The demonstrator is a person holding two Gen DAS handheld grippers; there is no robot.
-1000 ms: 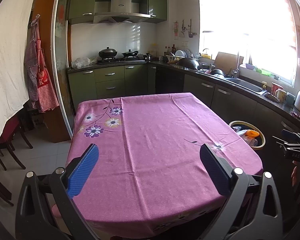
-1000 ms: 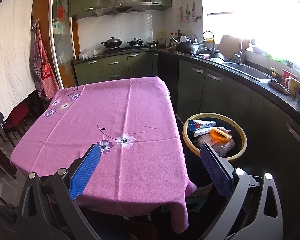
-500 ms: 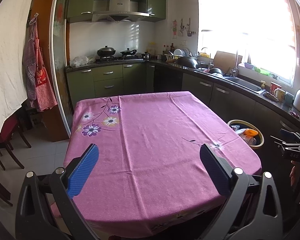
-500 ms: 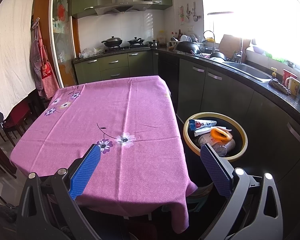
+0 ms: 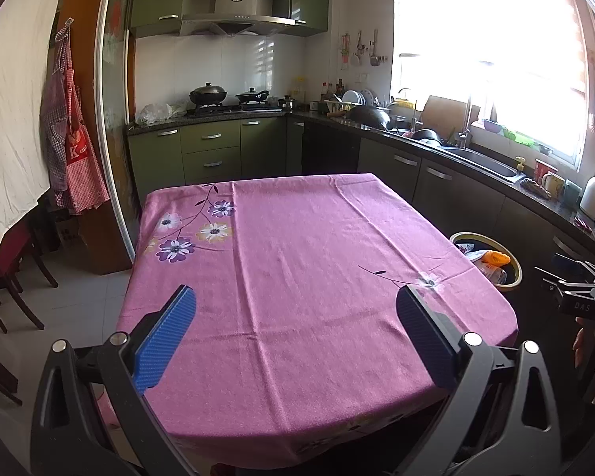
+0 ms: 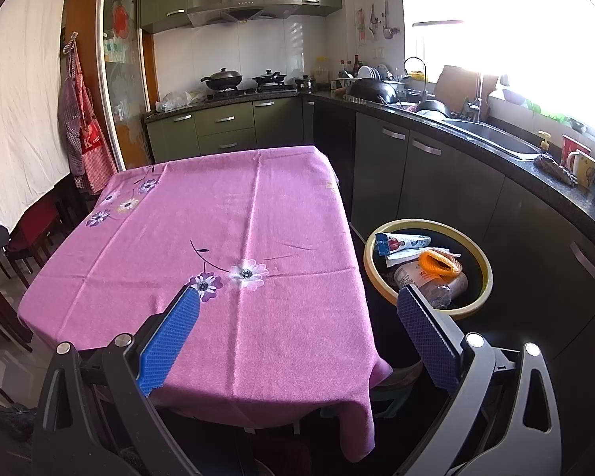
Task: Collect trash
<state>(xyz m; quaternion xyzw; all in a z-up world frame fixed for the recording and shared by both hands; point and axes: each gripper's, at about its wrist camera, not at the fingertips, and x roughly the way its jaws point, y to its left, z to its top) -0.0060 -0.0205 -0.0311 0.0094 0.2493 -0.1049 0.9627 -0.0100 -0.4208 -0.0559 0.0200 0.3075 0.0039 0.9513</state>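
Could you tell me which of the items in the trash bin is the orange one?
It is the crumpled orange piece lying on top in the middle of the trash bin; the packet behind it is white with blue.

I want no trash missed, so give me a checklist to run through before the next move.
1. Left tool open, holding nothing: ok.
2. Right tool open, holding nothing: ok.
3. Pink tablecloth free of visible trash: ok.
4. Bin beside the table holds an orange item and wrappers: ok.
5. Floor under the table free of trash: cannot tell, hidden.
6. Room left in the bin: ok, contents sit below the rim.
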